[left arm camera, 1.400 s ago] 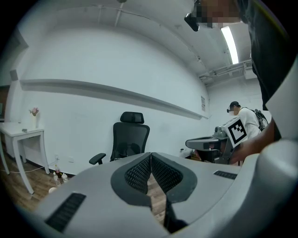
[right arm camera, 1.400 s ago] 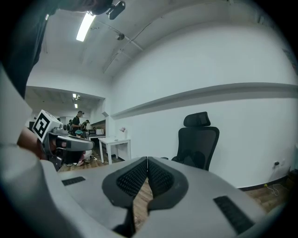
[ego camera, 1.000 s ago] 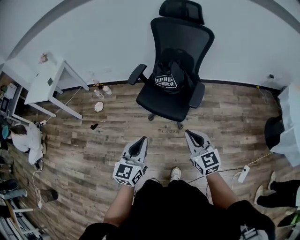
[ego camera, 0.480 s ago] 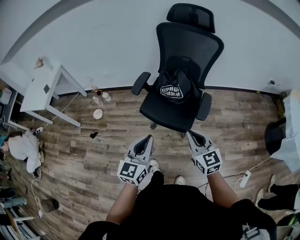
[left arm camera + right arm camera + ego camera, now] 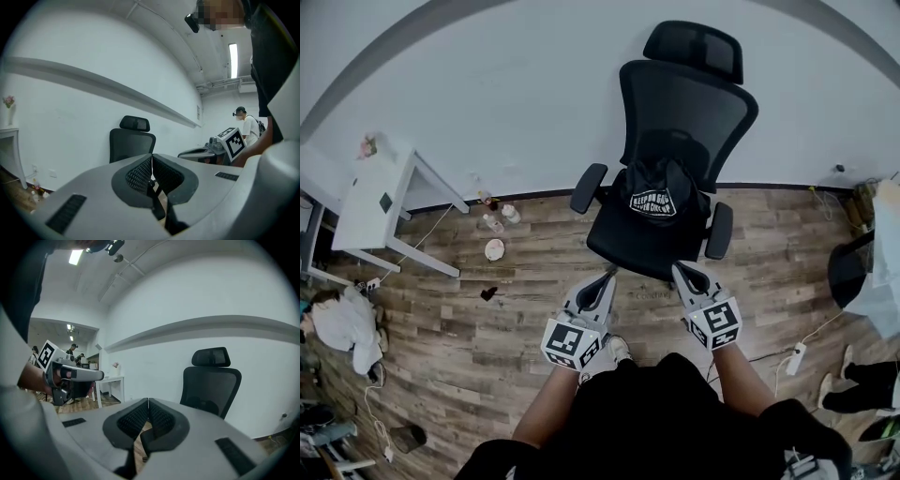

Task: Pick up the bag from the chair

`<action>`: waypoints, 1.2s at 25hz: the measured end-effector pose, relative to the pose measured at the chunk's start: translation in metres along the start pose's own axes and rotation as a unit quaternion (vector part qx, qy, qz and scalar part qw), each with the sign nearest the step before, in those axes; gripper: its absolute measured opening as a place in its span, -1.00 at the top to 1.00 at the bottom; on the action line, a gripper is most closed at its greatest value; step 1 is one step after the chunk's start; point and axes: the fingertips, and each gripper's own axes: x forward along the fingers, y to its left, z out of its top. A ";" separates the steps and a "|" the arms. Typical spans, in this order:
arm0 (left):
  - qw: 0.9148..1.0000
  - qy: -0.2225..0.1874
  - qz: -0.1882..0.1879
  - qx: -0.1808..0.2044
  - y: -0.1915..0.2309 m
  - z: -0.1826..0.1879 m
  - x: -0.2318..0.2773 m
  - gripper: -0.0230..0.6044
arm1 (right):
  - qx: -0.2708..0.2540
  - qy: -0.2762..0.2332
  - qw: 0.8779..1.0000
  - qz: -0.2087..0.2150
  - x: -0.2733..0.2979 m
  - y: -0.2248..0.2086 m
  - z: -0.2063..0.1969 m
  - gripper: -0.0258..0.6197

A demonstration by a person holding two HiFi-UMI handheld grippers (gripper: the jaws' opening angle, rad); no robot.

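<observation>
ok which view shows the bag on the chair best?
Head view: the black bag sits on the chair seat, white print visible. Left gripper view shows only the chair's back; the seat is hidden. Right gripper view: at most a dark lump low on the backrest.

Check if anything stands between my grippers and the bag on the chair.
Nothing visible does. The bag sits at the back of the chair seat, with armrests on either side and the seat's front open. The left gripper and right gripper, both shut and empty, point toward that open front.
</observation>
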 end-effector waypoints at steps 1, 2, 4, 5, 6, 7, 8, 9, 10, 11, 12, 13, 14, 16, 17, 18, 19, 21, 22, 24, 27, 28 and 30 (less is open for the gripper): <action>1.000 0.003 -0.004 0.001 0.004 -0.001 0.002 0.86 | 0.002 0.002 1.000 -0.002 0.004 0.000 0.001 0.85; 1.000 0.005 -0.007 0.001 0.008 -0.002 0.005 0.86 | 0.003 0.004 1.000 -0.004 0.008 0.001 0.002 0.85; 1.000 0.008 -0.011 -0.011 0.013 -0.007 0.009 0.86 | 0.004 0.010 1.000 -0.005 0.014 0.001 0.000 0.85; 1.000 0.007 -0.014 -0.024 0.015 -0.008 0.011 0.86 | 0.004 0.014 1.000 -0.003 0.016 0.001 -0.001 0.85; 0.999 0.004 -0.019 -0.037 0.016 -0.009 0.013 0.86 | 0.005 0.019 1.000 0.000 0.018 0.001 -0.002 0.85; 0.999 0.001 -0.023 -0.049 0.017 -0.009 0.015 0.86 | 0.007 0.024 1.000 0.006 0.021 0.002 -0.004 0.85; 0.998 -0.001 -0.027 -0.055 0.019 -0.009 0.019 0.86 | 0.008 0.030 0.999 0.014 0.024 0.003 -0.005 0.85; 0.998 -0.003 -0.027 -0.057 0.021 -0.010 0.022 0.86 | 0.008 0.035 0.999 0.020 0.028 0.004 -0.007 0.85; 0.998 -0.003 -0.026 -0.057 0.024 -0.010 0.025 0.86 | 0.008 0.038 0.999 0.025 0.032 0.004 -0.008 0.85; 0.998 -0.003 -0.023 -0.056 0.027 -0.010 0.029 0.86 | 0.008 0.040 0.999 0.027 0.035 0.003 -0.010 0.85; 0.998 -0.002 -0.021 -0.055 0.031 -0.011 0.032 0.86 | 0.009 0.040 0.999 0.027 0.038 0.002 -0.010 0.85; 0.998 -0.001 -0.020 -0.054 0.034 -0.011 0.035 0.86 | 0.012 0.039 0.999 0.026 0.041 -0.001 -0.010 0.85; 0.998 0.002 -0.019 -0.052 0.037 -0.011 0.039 0.86 | 0.014 0.037 0.999 0.024 0.044 -0.005 -0.010 0.85; 0.999 0.006 -0.015 -0.048 0.045 -0.012 0.049 0.86 | 0.021 0.032 0.999 0.020 0.053 -0.016 -0.010 0.85; 0.999 0.008 -0.012 -0.048 0.049 -0.012 0.056 0.86 | 0.025 0.030 0.999 0.019 0.058 -0.023 -0.010 0.85; 0.999 0.009 -0.010 -0.048 0.053 -0.011 0.063 0.86 | 0.029 0.029 0.999 0.018 0.063 -0.030 -0.010 0.85; 0.999 0.010 -0.008 -0.046 0.056 -0.010 0.071 0.86 | 0.033 0.027 0.999 0.017 0.069 -0.038 -0.010 0.85; 0.999 0.012 -0.007 -0.040 0.064 -0.005 0.089 0.86 | 0.041 0.026 0.999 0.017 0.082 -0.053 -0.010 0.85; 0.999 0.013 -0.006 -0.037 0.068 -0.002 0.099 0.86 | 0.045 0.025 0.998 0.018 0.090 -0.061 -0.010 0.85; 0.999 0.017 -0.005 -0.032 0.076 0.002 0.119 0.86 | 0.052 0.025 0.998 0.022 0.105 -0.076 -0.009 0.85; 0.999 0.024 -0.001 -0.030 0.091 0.002 0.152 0.86 | 0.059 0.023 0.998 0.030 0.129 -0.101 -0.006 0.85; 0.999 0.027 0.002 -0.030 0.095 0.001 0.163 0.86 | 0.060 0.023 0.997 0.034 0.137 -0.109 -0.006 0.85; 0.999 0.032 0.009 -0.030 0.103 0.000 0.183 0.86 | 0.066 0.026 0.997 0.043 0.149 -0.124 -0.008 0.85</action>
